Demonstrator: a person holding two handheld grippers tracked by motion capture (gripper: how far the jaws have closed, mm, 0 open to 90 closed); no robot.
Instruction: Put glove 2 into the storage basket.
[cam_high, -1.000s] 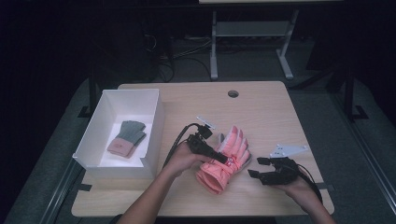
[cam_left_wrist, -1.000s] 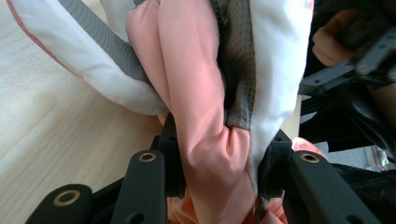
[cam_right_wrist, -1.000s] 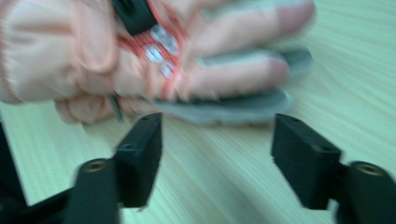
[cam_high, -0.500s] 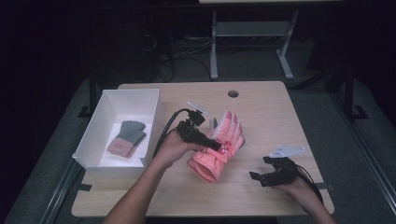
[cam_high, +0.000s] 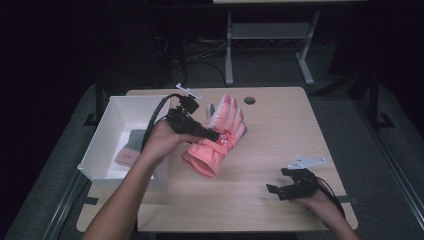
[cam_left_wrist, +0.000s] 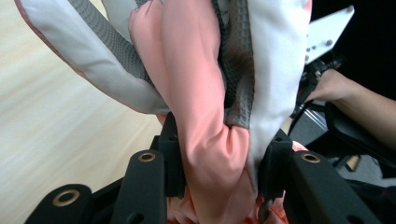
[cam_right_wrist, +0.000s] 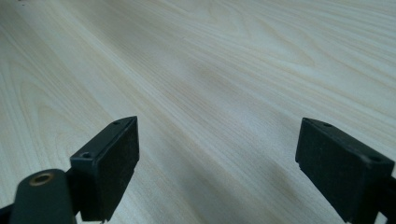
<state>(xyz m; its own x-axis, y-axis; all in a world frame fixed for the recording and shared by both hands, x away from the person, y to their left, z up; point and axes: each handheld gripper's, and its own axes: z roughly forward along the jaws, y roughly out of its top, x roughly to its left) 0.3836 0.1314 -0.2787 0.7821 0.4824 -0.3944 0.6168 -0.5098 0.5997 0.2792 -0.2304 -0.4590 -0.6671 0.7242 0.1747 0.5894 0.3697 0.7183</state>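
The left gripper (cam_high: 212, 135) is squeezed tight on a pink ski glove (cam_high: 216, 140), with its jaws pinching the soft middle of the glove. The glove's fingers stick up past the jaws, and its cuff hangs down below the gripper, close over the counter (cam_high: 280, 130). In the left gripper view, pink, white and grey glove cloth (cam_left_wrist: 205, 116) bulges out between the two black jaws. Right behind the left hand (cam_high: 157, 142) sits a white box (cam_high: 107, 145) at the side of the counter. Inside the box lies another small glove (cam_high: 131, 146), green and pink. The right gripper (cam_high: 281, 189) is well apart from the pink glove, down near the person's edge of the counter. Its jaws are spread wide and hold nothing. In the right gripper view, the bare wooden counter (cam_right_wrist: 224, 79) lies between and beyond the two jaws. The right hand (cam_high: 320, 200) holds that gripper low, close to the wood.
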